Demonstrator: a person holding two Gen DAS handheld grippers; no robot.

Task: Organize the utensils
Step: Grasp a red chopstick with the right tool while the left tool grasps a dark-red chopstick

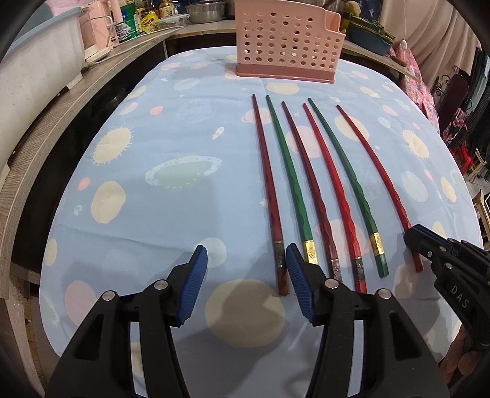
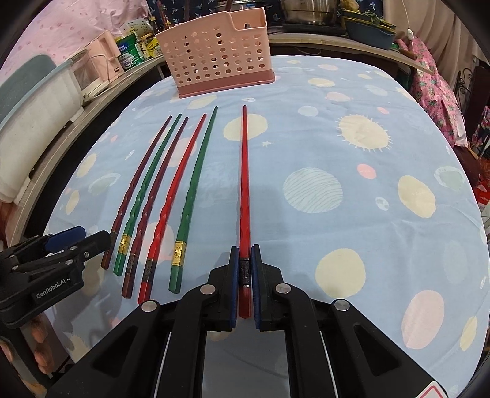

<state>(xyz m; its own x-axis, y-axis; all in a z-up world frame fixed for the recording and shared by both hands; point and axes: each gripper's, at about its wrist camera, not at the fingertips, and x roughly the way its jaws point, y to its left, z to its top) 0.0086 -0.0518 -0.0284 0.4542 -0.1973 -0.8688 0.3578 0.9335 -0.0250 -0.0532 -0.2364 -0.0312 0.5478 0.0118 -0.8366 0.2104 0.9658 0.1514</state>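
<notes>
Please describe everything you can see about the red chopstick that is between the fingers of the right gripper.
The red chopstick is long, glossy and looks like plastic, with a faceted grip, a thin tapering tip and a dark patterned band near its thick end. It lies flat on the tablecloth, pointing toward the pink basket, apart from the other five. The right gripper is closed on its banded part.

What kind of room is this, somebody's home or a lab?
Most likely a home kitchen or dining corner. A table with a planet-print cloth holds chopsticks and a pink utensil holder; the counter behind carries metal pots and food tins.
</notes>
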